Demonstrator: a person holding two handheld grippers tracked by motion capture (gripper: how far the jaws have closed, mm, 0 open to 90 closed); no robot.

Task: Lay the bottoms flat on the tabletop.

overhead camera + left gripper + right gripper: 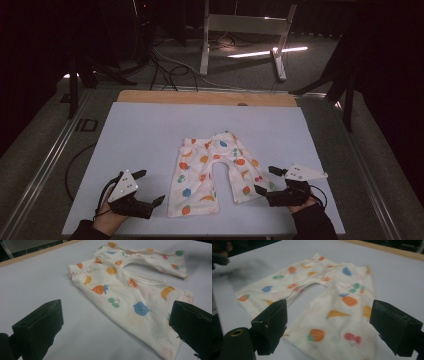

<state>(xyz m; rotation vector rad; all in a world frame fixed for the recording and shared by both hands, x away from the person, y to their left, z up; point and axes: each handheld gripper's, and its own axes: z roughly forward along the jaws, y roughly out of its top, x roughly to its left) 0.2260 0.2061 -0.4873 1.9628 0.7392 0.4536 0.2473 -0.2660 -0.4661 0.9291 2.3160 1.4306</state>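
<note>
A small pair of white trousers with a fruit print (212, 172) lies flat in the middle of the pale blue table sheet (150, 130), waist away from me, legs toward me. My left gripper (149, 187) rests on the sheet just left of the left leg (130, 302), jaws wide apart and empty. My right gripper (268, 179) sits by the hem of the right leg (337, 322), jaws spread with nothing pinched. The cloth lies under and ahead of its jaws.
A wooden table edge (205, 97) runs along the far side of the sheet. Beyond it the floor holds cables (165, 70) and a white frame stand (245, 30). Bare sheet surrounds the trousers on all sides.
</note>
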